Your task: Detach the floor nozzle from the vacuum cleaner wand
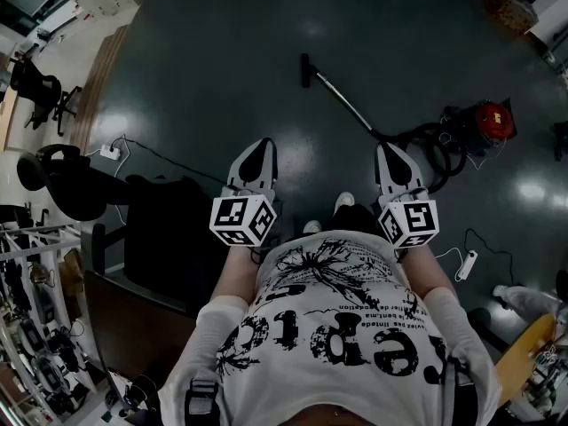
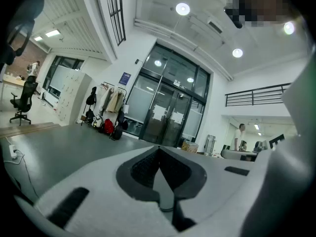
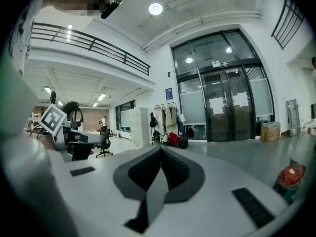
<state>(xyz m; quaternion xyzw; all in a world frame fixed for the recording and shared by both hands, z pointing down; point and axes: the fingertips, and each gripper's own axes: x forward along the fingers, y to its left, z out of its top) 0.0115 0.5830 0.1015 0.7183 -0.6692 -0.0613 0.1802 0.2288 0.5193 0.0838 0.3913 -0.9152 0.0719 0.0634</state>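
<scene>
In the head view a vacuum cleaner lies on the dark floor ahead: a black floor nozzle (image 1: 306, 70) at the far end of a thin silver wand (image 1: 346, 105), a black hose (image 1: 430, 145) and a red canister (image 1: 491, 120) at the right. My left gripper (image 1: 258, 149) and right gripper (image 1: 388, 153) are held level at waist height, well short of the vacuum. Both are shut with nothing between the jaws. The left gripper (image 2: 159, 149) and right gripper (image 3: 160, 149) views show the pads pressed together. The red canister (image 3: 291, 176) also shows low at the right in the right gripper view.
A black bag or coat (image 1: 164, 229) lies on the floor at my left, with a power strip and cable (image 1: 110, 152) beyond it. Another power strip (image 1: 468, 264) lies at the right. Office chairs (image 1: 40, 91) stand at the far left. Glass doors (image 2: 168, 115) close the hall ahead.
</scene>
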